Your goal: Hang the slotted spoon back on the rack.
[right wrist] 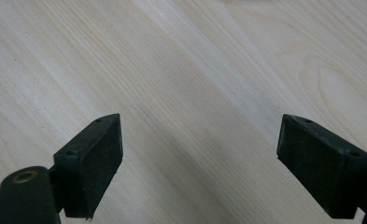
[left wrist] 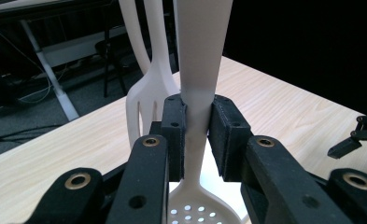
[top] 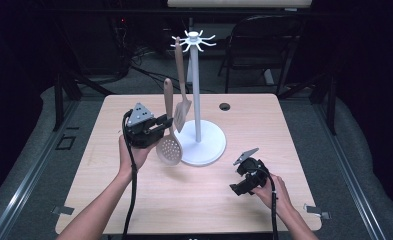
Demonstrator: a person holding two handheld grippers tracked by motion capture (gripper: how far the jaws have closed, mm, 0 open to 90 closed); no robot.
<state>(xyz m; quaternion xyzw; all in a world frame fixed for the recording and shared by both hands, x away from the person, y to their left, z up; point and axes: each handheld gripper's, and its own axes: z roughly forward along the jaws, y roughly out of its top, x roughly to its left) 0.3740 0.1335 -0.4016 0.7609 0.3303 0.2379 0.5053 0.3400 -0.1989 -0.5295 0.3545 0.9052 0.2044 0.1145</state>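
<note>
While raised, left hand-held gripper clamps skimmer

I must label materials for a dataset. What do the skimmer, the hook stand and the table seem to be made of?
The skimmer, clamped by its handle in the left gripper, looks like matte beige plastic or silicone: one smooth piece with no grain. The hook stand seems to be white painted metal or plastic, evenly smooth. The table shows pale wood grain, possibly laminate.

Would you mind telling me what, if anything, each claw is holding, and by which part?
The left claw grips the slotted spoon by its handle, just above the bowl. The right claw is open, holding nothing.
</note>
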